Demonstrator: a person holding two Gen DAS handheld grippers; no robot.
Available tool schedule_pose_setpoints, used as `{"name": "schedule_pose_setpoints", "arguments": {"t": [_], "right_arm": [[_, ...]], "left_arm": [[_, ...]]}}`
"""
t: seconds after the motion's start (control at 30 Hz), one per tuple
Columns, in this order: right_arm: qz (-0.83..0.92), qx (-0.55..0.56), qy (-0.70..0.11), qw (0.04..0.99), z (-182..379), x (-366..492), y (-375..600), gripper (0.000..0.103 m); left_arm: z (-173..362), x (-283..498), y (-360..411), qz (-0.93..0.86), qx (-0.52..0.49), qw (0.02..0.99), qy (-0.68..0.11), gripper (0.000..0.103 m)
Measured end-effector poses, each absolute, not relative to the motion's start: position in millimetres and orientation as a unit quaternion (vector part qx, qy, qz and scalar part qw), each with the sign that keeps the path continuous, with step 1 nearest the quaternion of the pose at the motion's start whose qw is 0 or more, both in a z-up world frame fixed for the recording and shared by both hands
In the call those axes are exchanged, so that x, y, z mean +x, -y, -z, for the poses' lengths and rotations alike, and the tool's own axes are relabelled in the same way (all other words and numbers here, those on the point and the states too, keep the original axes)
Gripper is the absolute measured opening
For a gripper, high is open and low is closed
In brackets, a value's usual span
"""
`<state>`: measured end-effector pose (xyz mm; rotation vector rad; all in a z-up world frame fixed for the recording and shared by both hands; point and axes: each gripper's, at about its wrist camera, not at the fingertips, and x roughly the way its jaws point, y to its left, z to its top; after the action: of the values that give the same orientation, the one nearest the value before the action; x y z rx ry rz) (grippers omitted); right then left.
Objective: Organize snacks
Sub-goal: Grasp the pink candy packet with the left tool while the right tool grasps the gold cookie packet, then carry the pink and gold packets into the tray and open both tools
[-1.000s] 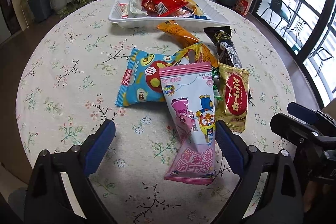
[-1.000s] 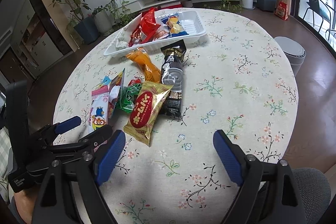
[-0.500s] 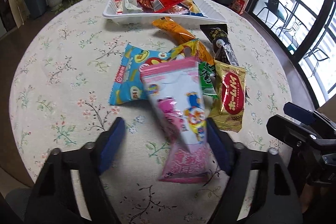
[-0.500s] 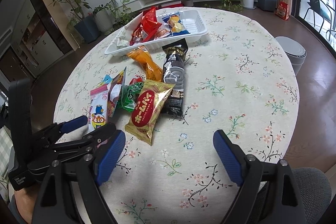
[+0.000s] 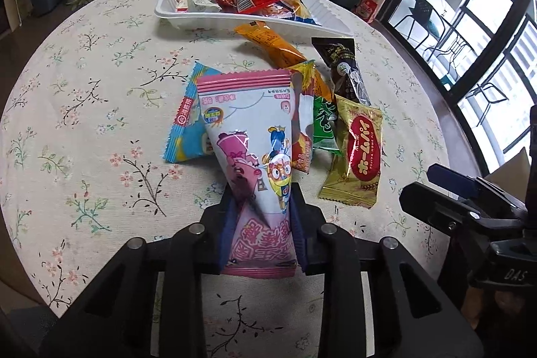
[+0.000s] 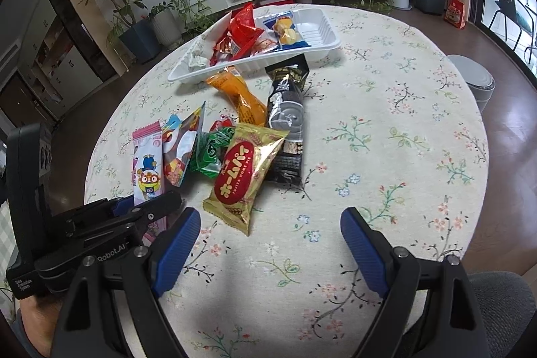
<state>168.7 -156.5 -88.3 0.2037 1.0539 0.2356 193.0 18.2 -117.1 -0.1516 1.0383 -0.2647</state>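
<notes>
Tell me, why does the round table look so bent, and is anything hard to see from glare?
Left wrist view: fisheye bows the table; glare streaks the gold packet; windows blow out. Right wrist view: same bulge; sheen hides print on the black packet; dark corners.

Pink cartoon snack pack (image 5: 248,136) tilted up, near end pinched; other packs (image 5: 364,150) heaped right; white tray (image 5: 188,14) far, half full.

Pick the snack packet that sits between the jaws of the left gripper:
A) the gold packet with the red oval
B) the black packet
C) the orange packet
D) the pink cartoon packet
D: the left gripper has its jaws closing on the lower part of the pink cartoon packet, which creases between them; the other packets lie untouched on the table.
</notes>
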Motion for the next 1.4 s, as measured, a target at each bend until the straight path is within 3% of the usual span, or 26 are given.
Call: {"name": "schedule_pose_setpoints", "arguments": {"t": [0.1, 0.4, 0.6, 0.73, 1.4], "right_arm": [[-0.119, 0.104, -0.503, 0.85, 91, 174, 151, 0.088], [-0.129, 0.147, -0.542, 0.817, 114, 203, 135, 0.068], [-0.137, 0.158, -0.537, 0.817, 117, 210, 136, 0.039], [-0.145, 0.164, -0.536, 0.815, 118, 208, 139, 0.032], [-0.19, 0.186, -0.527, 0.807, 100, 174, 146, 0.029]], "left_arm": [[115, 192, -27, 0.124, -0.076, 0.858, -0.493, 0.027], [117, 181, -38, 0.127, -0.067, 0.856, -0.496, 0.027], [118, 177, -40, 0.134, -0.073, 0.857, -0.493, 0.027], [119, 176, -41, 0.136, -0.077, 0.857, -0.491, 0.027], [111, 166, -45, 0.152, -0.089, 0.857, -0.485, 0.025]]}}
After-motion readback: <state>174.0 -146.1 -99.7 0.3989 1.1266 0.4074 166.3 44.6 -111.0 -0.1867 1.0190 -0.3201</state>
